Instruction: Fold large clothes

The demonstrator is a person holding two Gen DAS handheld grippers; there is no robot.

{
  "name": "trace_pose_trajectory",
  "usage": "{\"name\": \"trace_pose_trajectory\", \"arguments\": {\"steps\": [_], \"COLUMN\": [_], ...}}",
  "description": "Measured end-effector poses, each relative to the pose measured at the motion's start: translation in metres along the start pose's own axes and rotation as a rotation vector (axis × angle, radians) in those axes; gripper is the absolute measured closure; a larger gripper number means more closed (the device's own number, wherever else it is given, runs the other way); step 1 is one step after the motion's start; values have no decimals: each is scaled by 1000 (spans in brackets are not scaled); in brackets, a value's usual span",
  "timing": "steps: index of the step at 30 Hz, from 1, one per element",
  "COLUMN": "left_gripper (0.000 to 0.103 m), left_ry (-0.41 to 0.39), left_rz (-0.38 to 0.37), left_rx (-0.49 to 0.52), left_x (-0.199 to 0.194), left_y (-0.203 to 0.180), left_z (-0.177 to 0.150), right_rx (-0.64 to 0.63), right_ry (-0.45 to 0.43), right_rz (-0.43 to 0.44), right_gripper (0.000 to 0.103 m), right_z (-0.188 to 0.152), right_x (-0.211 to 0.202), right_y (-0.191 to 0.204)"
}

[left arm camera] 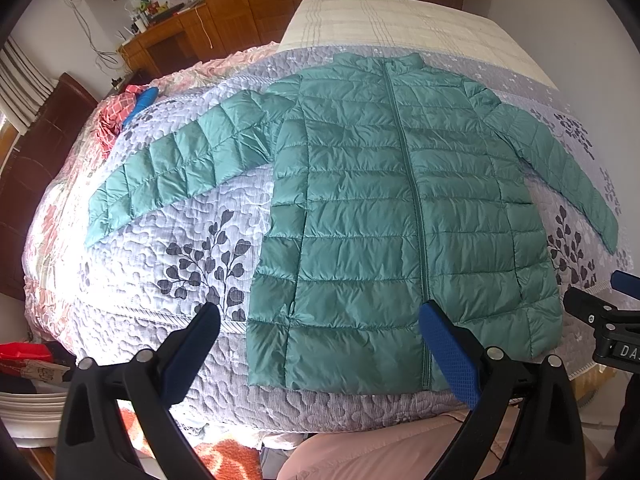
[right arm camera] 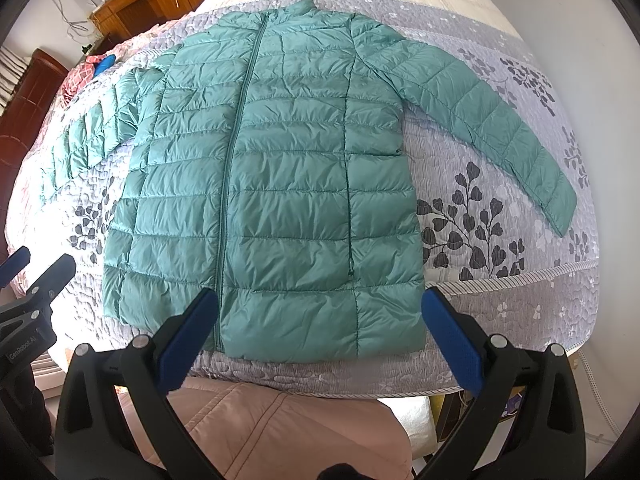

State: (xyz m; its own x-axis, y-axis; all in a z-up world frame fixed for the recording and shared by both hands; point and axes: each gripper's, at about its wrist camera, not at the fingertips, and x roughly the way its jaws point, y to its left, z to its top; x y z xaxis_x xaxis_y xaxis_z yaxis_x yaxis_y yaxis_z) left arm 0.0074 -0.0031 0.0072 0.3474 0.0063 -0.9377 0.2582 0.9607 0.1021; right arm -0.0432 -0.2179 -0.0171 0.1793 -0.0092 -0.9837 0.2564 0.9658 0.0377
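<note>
A green quilted puffer jacket [left arm camera: 380, 208] lies flat and zipped on the bed, collar far, hem near, both sleeves spread outward. It also shows in the right wrist view [right arm camera: 280, 184]. My left gripper [left arm camera: 320, 320] is open and empty, hovering over the hem's left half. My right gripper [right arm camera: 320, 304] is open and empty, hovering over the hem's right half. The right gripper shows at the right edge of the left wrist view [left arm camera: 616, 312], and the left gripper shows at the left edge of the right wrist view [right arm camera: 24, 280].
The bed has a grey floral quilt [left arm camera: 192, 248] and a cream plaid blanket [left arm camera: 384, 24] at the far end. Red and blue clothes [left arm camera: 128, 108] lie at the far left. A dark headboard [left arm camera: 36, 152] and a wooden desk [left arm camera: 168, 40] stand left. Pink fabric [right arm camera: 272, 432] lies below the near edge.
</note>
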Motion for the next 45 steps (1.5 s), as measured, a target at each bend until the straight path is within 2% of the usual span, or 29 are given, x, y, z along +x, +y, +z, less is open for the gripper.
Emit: {"name": "trace_pose_trajectory", "arguments": {"steps": [33, 45], "left_gripper": [4, 4], "left_ry": [-5, -7], "left_rz": [0, 3], "left_rx": [2, 2], "left_x": [-2, -5], "left_y": [1, 2], "left_z": [-6, -5], "right_rx": [2, 3], "right_ry": [-1, 0], "right_rz": [2, 5], "right_gripper": [3, 3], "right_z": [-6, 3], "right_x": [1, -1], "right_y": [-2, 1]}}
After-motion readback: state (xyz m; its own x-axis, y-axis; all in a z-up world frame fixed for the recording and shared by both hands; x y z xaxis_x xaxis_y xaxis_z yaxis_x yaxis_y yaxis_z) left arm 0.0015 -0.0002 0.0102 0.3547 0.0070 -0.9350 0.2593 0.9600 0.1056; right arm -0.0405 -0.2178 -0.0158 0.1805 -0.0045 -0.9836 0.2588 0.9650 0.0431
